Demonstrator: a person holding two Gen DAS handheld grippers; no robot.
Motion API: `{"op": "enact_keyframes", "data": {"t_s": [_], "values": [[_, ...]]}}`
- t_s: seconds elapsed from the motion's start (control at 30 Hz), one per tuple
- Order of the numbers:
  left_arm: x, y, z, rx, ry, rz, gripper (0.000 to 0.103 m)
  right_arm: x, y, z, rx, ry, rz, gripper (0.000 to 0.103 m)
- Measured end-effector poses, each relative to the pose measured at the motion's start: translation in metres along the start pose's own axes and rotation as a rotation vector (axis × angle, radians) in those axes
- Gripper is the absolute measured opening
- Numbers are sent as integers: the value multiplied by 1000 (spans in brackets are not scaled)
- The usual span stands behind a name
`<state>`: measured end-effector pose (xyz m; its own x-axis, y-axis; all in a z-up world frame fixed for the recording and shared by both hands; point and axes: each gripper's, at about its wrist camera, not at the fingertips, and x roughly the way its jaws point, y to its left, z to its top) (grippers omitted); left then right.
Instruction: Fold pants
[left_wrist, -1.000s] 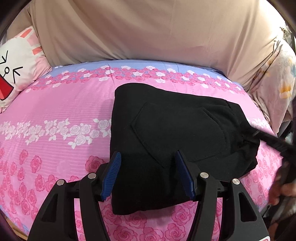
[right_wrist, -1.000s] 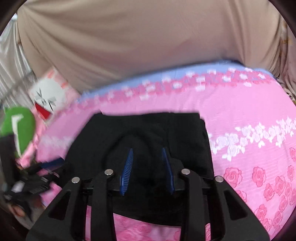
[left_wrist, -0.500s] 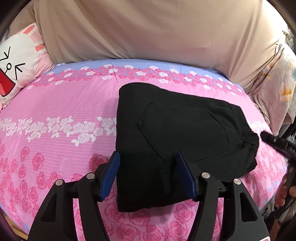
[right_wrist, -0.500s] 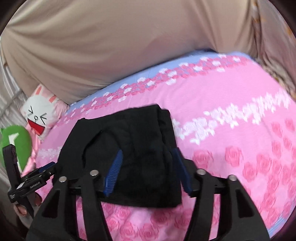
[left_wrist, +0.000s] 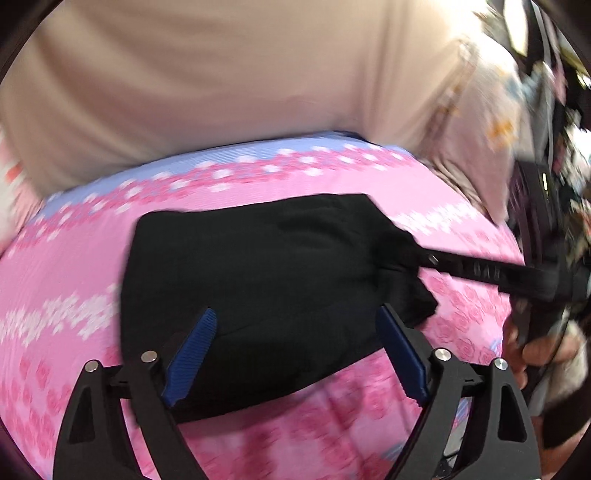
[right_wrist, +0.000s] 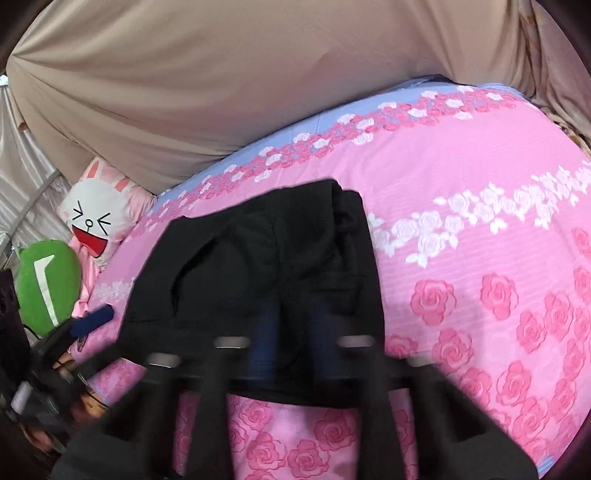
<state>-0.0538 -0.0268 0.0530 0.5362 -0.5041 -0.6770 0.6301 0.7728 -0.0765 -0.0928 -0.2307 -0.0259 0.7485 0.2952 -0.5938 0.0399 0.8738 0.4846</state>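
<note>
One black pants (left_wrist: 266, 280) bundle, rose-print sheet (right_wrist: 480, 229)

My left camera looks along my fingers (left_wrist: 207, 343) from the bed's (left_wrist: 81, 266) near edge, low and close over the pants (left_wrist: 258, 266), facing the beige sheet (left_wrist: 221, 81). My right camera sits at the pants' (right_wrist: 266, 266) other end, equally close, angled left toward the pillow (right_wrist: 96, 221). Both share pants, bed and sheet.
</note>
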Motion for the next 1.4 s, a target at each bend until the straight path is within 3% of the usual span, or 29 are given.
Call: {"op": "enact_keyframes", "data": {"t_s": [0.17, 0.23, 0.33, 0.4, 0.43, 0.47, 0.53, 0.57, 0.6, 0.63, 0.67, 0.77, 0.83, 0.87, 0.93, 0.97, 1.0, 1.07, 1.23, 1.3, 1.33, 1.37, 1.4], "values": [[41, -44, 7, 107, 28, -3, 86, -12, 22, 24, -47, -22, 81, 8], [53, -54, 9, 128, 22, 32, 86, -12, 24, 27, -51, -21, 99, 6], [73, -63, 12, 124, 34, 26, 85, -10, 21, 28, -29, -6, 135, 2], [86, -59, 16, 116, 45, 76, 51, -14, 12, 28, -11, -31, 125, 4], [86, -54, 18, 105, 41, 95, 25, -19, 5, 27, 8, -50, 120, 5], [83, -45, 20, 80, 40, 74, 6, -25, -1, 27, 19, -68, 109, 6], [72, -15, 28, -37, 44, -46, 7, -38, -14, 24, 37, -100, 66, 11], [65, -4, 31, -73, 30, -66, 6, -42, -19, 22, 40, -104, 41, 23], [53, 9, 35, -103, 0, -71, 6, -47, -24, 18, 34, -112, 9, 42], [45, 17, 38, -113, -20, -70, 6, -49, -28, 13, 28, -115, -11, 51], [34, 25, 43, -115, -35, -84, 7, -48, -31, 10, 25, -107, -13, 64], [23, 19, 45, -61, -37, -108, 13, -28, -35, -4, 63, -22, 71, 65], [24, 4, 40, -9, -35, -97, 15, -10, -32, -9, 60, 18, 71, 65], [29, -4, 35, 18, -18, -108, 25, -2, -30, -10, 55, 30, 65, 62], [39, -14, 25, 36, 14, -117, 45, 17, -29, -11, 51, 71, 54, 44], [44, -21, 19, 49, 22, -115, 50, 23, -28, -9, 44, 83, 49, 26], [47, -26, 14, 64, 31, -112, 53, 24, -28, -8, 44, 85, 59, 17], [56, -35, 7, 83, 36, -99, 66, 17, -22, 1, 42, 62, 106, 12], [66, -56, 6, 152, -34, -11, 84, 1, 6, 25, 11, 26, 227, 9], [72, -57, 8, 146, -42, -2, 73, 3, 15, 29, -12, 27, 223, 4], [76, -53, 10, 126, -40, 8, 37, 5, 19, 30, -25, 26, 201, 4], [81, -41, 15, 98, -8, 22, 15, 7, 19, 30, -35, 25, 172, 4], [79, -27, 20, 42, 6, -48, 14, 6, 18, 30, -36, 22, 167, 6]]}}
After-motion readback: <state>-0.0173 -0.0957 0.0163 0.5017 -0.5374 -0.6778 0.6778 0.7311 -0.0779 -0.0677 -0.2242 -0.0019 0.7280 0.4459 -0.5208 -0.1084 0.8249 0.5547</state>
